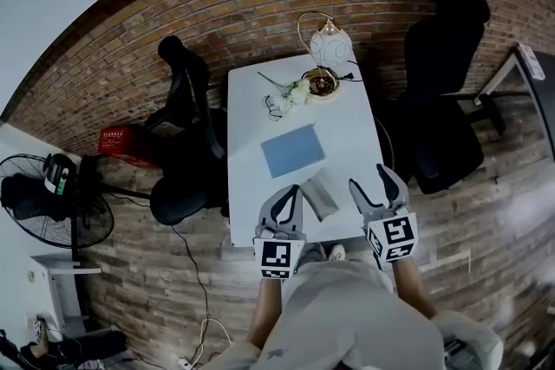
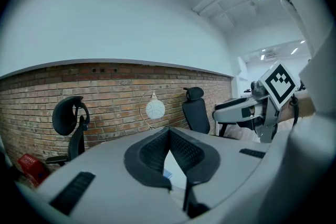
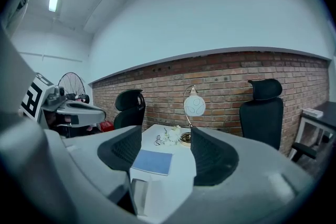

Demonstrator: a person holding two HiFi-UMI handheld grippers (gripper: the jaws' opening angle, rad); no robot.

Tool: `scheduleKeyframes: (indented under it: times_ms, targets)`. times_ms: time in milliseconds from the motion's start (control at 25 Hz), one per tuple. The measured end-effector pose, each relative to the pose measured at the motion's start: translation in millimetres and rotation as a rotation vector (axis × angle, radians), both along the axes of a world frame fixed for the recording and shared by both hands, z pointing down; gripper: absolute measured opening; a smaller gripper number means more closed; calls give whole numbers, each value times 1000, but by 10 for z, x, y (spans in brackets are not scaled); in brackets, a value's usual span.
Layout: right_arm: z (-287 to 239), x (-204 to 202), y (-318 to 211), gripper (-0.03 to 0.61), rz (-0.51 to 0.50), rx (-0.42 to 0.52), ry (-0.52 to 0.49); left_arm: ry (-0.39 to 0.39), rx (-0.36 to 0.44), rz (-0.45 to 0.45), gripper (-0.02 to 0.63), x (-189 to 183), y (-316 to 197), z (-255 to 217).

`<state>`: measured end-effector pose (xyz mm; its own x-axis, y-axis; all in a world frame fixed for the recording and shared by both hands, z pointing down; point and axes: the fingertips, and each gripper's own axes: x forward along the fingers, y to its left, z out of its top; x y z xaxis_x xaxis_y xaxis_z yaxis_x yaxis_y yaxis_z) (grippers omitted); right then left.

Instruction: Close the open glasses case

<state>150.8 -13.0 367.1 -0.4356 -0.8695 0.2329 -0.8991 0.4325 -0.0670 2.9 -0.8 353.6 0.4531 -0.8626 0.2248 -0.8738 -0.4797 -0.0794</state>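
Note:
The grey glasses case (image 1: 318, 195) lies open near the front edge of the white table (image 1: 351, 143), just below a blue notebook (image 1: 293, 150). My left gripper (image 1: 292, 197) hovers at the case's left side, its jaws closed tip to tip with nothing between them (image 2: 169, 134). My right gripper (image 1: 370, 179) hovers to the right of the case with its jaws spread wide and empty (image 3: 160, 152). In the right gripper view the case (image 3: 138, 194) shows low between the jaws, in front of the notebook (image 3: 152, 161).
A globe lamp (image 1: 329, 41), a small bowl (image 1: 322, 84), white flowers (image 1: 295, 94) and spectacles (image 1: 272, 107) sit at the table's far end. Black office chairs (image 1: 186, 143) (image 1: 442, 100) flank the table. A fan (image 1: 52, 204) and a red crate (image 1: 121, 141) stand at the left.

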Motion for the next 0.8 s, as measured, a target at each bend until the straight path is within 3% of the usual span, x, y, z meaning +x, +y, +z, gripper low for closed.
scheduleKeyframes:
  times_ms: [800]
  targets:
    - [509,-236,-360,293,66,-118,44,39,-108,102,3,-132,-467,580]
